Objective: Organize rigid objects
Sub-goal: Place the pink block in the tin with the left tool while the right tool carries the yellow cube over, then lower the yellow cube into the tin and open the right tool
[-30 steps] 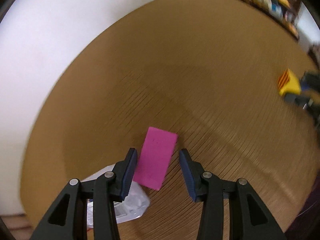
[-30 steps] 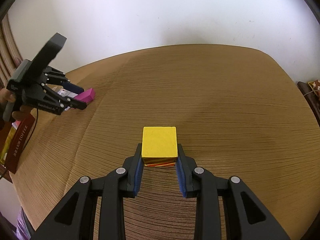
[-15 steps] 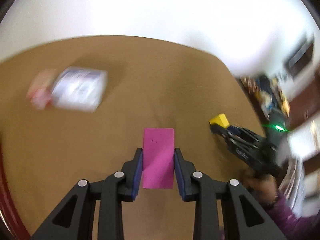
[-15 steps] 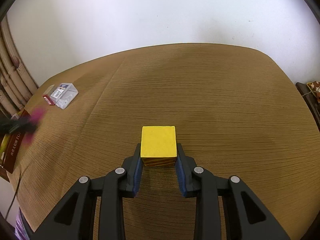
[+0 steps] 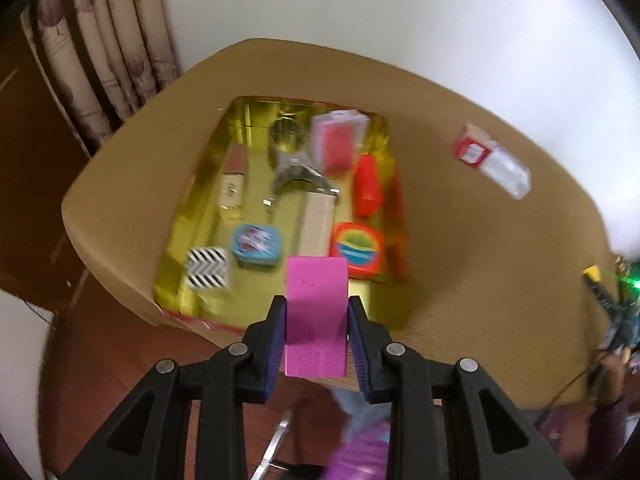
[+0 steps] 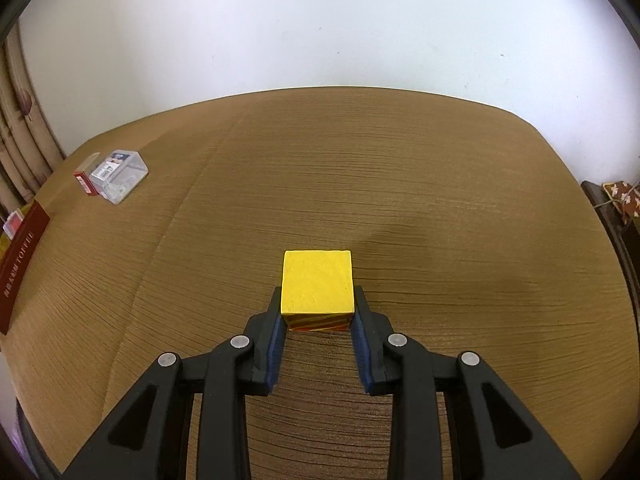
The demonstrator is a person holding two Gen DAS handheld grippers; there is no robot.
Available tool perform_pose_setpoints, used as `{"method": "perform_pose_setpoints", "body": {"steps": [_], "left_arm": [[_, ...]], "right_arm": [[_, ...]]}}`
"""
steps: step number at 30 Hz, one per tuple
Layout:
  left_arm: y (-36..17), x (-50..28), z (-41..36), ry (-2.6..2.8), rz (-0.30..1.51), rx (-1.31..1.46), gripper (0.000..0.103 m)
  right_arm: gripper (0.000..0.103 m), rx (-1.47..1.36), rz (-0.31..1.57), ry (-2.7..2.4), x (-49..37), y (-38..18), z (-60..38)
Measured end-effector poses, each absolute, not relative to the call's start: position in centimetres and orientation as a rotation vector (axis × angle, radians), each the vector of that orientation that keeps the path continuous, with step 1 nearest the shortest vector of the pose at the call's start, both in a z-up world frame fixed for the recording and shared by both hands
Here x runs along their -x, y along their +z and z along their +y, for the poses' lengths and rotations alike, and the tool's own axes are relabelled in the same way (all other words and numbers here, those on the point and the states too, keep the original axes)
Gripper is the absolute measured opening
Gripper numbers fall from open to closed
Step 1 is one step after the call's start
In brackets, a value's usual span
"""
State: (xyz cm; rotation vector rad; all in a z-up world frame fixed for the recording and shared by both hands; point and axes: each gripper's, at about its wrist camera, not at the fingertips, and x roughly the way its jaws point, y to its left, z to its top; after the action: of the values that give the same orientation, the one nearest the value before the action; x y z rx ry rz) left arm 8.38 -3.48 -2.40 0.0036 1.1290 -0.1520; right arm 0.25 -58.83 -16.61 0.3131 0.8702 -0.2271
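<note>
Swung, perhaps over gold tray: pink block.

Brown table, fine ribbed grain, rounded corners, against white wall. Directly on it: gold tray near left edge, small items inside; clear box with red pack touching it, near far-left corner. Dark red box side at left edge in right view.
</note>
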Motion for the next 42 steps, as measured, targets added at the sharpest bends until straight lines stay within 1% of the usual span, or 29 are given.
{"method": "perform_pose_setpoints", "body": {"steps": [5,9,14,18,21,24,26,28,30,33,36,39,42], "left_arm": [[-4.9,-10.0,-4.3,-0.124,1.152,-0.067,0.030],[-6.5,-10.4,-4.1,-0.104,1.176,-0.058,0.030],[-7.1,-10.6,-4.3,-0.071,1.122,-0.121,0.032],[-6.5,-10.4,-4.3,-0.100,1.039,-0.138,0.034],[-4.8,-9.6,-3.4,-0.087,0.960,-0.092,0.034],[-2.5,-7.5,-1.4,-0.069,0.888,0.044,0.036],[-1.4,-5.5,-0.2,-0.029,0.847,0.108,0.041],[-1.0,-3.9,0.5,-0.001,0.816,0.119,0.044],[-1.1,-2.6,0.5,0.024,0.800,0.080,0.045],[-1.8,-1.3,-0.2,0.062,0.780,-0.008,0.045],[-2.5,-1.1,-0.9,0.068,0.785,-0.061,0.046],[-2.6,-1.1,-0.7,0.047,0.783,-0.046,0.048],[-2.3,-1.0,0.4,0.054,0.770,-0.006,0.050]], "right_arm": [[0.028,-0.312,0.894,-0.251,-0.9,-16.5,-58.4],[0.028,-0.316,0.904,-0.264,-1.1,-16.3,-58.3],[0.028,-0.305,0.897,-0.246,-1.7,-15.0,-57.3],[0.028,-0.312,0.855,-0.189,-1.8,-12.2,-55.5],[0.028,-0.305,0.794,-0.081,-2.4,-8.6,-52.1],[0.028,-0.302,0.748,0.048,-3.4,-5.2,-47.9],[0.028,-0.299,0.728,0.168,-4.4,-2.9,-43.9],[0.028,-0.316,0.730,0.302,-5.8,-1.2,-39.7],[0.028,-0.332,0.749,0.413,-7.2,-0.3,-36.1],[0.028,-0.348,0.814,0.574,-10.3,-0.2,-29.3],[0.028,-0.304,0.873,0.645,-12.7,-0.8,-23.5],[0.028,-0.251,0.937,0.656,-15.7,-2.4,-18.7],[0.028,-0.203,0.962,0.624,-17.5,-3.7,-16.3]]}}
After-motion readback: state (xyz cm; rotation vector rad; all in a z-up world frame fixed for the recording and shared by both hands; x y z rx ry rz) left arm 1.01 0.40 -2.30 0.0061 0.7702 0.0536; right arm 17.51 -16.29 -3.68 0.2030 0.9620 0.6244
